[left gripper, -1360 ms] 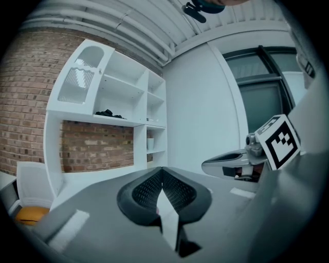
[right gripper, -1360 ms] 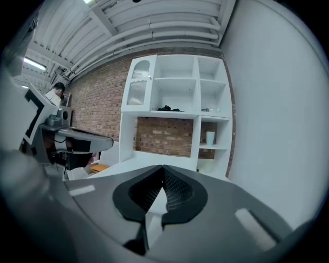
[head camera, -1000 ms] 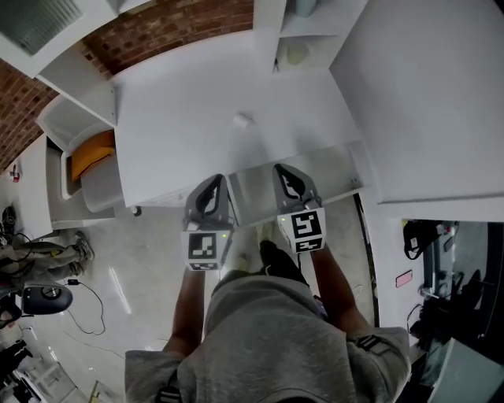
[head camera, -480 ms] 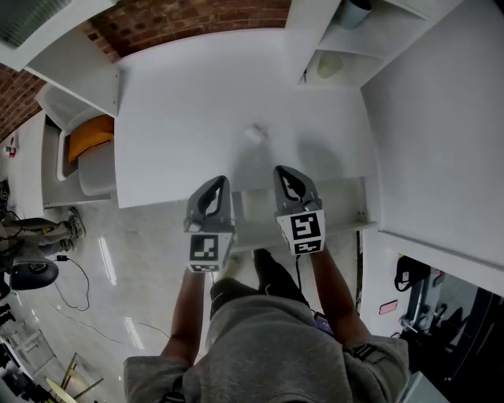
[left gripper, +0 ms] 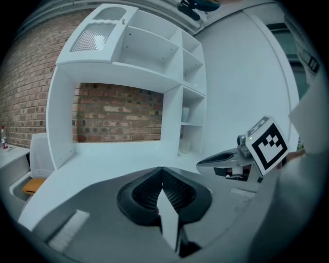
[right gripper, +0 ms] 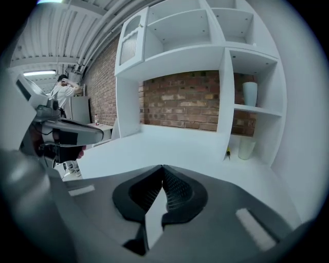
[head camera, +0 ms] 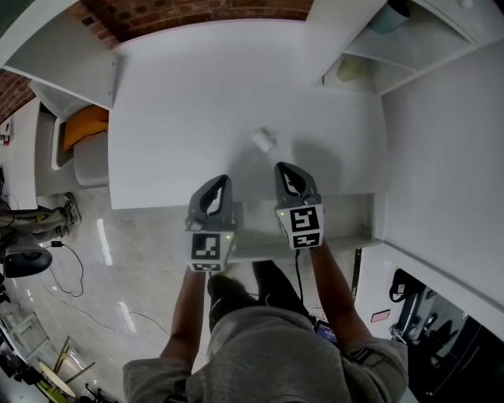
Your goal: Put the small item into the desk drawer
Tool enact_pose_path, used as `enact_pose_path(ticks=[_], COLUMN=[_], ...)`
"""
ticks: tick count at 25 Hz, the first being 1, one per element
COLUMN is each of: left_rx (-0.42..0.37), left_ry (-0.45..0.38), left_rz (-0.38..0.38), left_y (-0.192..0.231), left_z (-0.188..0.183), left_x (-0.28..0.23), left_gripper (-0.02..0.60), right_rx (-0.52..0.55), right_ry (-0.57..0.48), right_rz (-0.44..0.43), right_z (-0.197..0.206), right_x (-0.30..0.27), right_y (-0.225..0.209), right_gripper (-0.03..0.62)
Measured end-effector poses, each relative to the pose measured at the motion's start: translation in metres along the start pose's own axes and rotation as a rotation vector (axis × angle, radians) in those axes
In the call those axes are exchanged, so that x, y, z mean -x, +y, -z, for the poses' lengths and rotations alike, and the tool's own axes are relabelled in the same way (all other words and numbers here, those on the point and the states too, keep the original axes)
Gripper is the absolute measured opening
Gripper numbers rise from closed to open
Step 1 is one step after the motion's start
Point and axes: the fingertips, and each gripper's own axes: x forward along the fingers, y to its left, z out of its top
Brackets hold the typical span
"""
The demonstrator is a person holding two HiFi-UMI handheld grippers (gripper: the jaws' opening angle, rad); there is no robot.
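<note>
- Desk top (head camera: 205,86): plain white, no pattern.
- Small item (head camera: 264,140), at 12 o'clock from the grippers: white, hardly set off from the desk.
- Left gripper (head camera: 223,181) and right gripper (head camera: 285,168): grey shells. Black-and-white square markers are carried on the cubes.
- Pads (left gripper: 146,191): black, finely ribbed.
- Drawer (head camera: 346,216), at 3 o'clock from the right gripper: white.
- Brick wall (head camera: 197,9), at 12 o'clock: red-brown, pale mortar lines.
- Orange object (head camera: 85,126) is noted at 9 o'clock, above a pale grey container (head camera: 90,169).
- Lower shelf cup (head camera: 354,69), at 1 o'clock: pale yellow-green.
- Upper shelf cup (head camera: 387,17): pale teal.
- Person's top (head camera: 276,354), at 6 o'clock: grey.
</note>
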Motion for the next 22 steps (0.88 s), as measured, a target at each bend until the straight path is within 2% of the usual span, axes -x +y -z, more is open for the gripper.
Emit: enact_pose_path(ticks=[7, 14, 18, 22], left_rx=[0.003, 0.017, 0.025, 0.030], left_ry=[0.031, 0.047, 0.056, 0.069], left_rz=[-0.001, -0.016, -0.020, -0.022], left_y=[0.003, 0.007, 0.009, 0.011], left_z=[0.022, 0.031, 0.037, 0.044], left_x=[-0.022, -0.033, -0.037, -0.040], left_gripper=[0.012, 0.012, 0.012, 0.012], right_rx=[-0.015, -0.010, -0.021, -0.002], right_ry=[0.027, 0.093, 0.132, 0.167], right_rz=[0.004, -0.047, -0.066, -0.081], right_z=[0.016, 0.035, 0.050, 0.061], right_x=[-0.040, -0.075, -0.092, -0.107], right_y=[-0.017, -0.019, -0.020, -0.020], right_gripper=[0.006, 0.147, 0.195, 0.206])
